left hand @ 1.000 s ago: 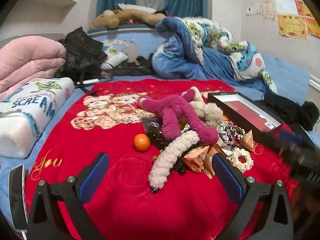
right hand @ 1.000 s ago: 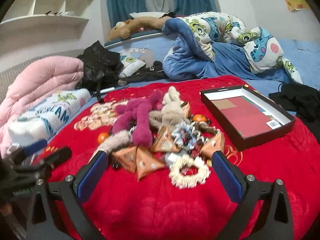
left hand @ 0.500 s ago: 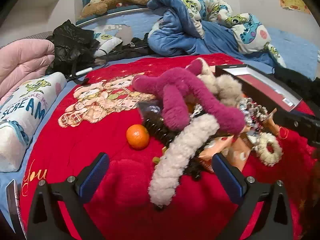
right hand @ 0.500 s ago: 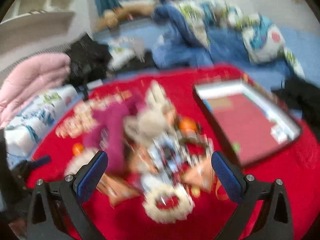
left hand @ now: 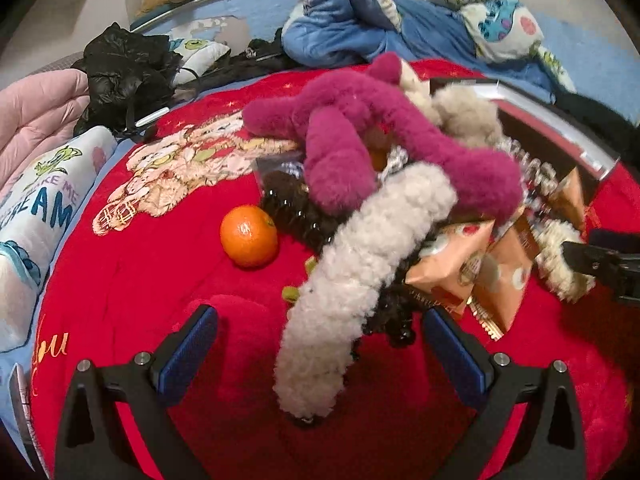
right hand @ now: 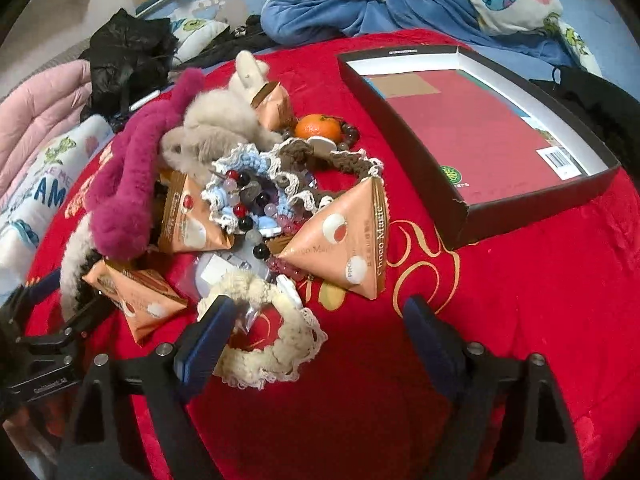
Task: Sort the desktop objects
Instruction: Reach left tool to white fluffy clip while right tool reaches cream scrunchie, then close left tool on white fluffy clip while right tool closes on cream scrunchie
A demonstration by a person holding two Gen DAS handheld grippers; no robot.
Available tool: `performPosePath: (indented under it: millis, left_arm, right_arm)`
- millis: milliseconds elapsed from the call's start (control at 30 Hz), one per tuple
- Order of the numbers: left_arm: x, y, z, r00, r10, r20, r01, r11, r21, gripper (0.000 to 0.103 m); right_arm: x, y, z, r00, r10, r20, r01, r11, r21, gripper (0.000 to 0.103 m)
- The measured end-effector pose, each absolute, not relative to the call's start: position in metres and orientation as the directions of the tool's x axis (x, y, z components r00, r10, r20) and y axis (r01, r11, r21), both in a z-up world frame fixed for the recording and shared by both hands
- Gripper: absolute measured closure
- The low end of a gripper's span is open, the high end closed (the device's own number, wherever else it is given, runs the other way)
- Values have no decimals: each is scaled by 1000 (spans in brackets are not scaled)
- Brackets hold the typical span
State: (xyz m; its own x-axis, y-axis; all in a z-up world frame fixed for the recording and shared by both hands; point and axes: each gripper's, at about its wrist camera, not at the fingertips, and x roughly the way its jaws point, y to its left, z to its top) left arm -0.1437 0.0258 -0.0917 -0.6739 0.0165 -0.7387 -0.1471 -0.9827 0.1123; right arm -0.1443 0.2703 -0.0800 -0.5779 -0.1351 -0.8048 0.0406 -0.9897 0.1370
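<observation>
A pile of small things lies on a red blanket. My left gripper is open, low over the pile's near edge, and the end of a cream fuzzy hair clip reaches between its fingers without touching the pads. A magenta fuzzy clip lies behind it, and a tangerine sits to the left. My right gripper is closing around a cream lace scrunchie; its right pad stands clear of it. Orange triangular snack packets and bead bracelets lie just beyond.
An open black box with a red bottom sits right of the pile. A second tangerine lies at the pile's back. A white pillow, pink quilt, black bag and blue bedding ring the blanket.
Both grippers have come down and forward toward the pile. The right jaws have narrowed, with the cream scrunchie now between them. The cream clip's end now lies between the left fingers.
</observation>
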Motion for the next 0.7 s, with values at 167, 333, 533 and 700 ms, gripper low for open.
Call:
performPosePath:
  millis: [167,333,533,700]
  left_arm:
    - [-148,22,-98,-651,8,-759,-134,-985,105,0]
    - [-152,13,-101,-626,27,-779,-109,-993,53,0]
    - [-151,13,-102,-624,24,-781,-106,-993,55,0]
    - [-151,16,-102,-621,26,-783,-104,-993,50,0]
  right_arm:
    - [-142,265,-84,-575,-112,-811,60,-994,96,18]
    - [-144,263,-86,-584,-89,-807,52,-996,72,17]
    - [-144,263,-86,-590,-88,-803,44,-996,77,16]
    - [-144,264,-86,-588,-102,-802,41,-995,96,16]
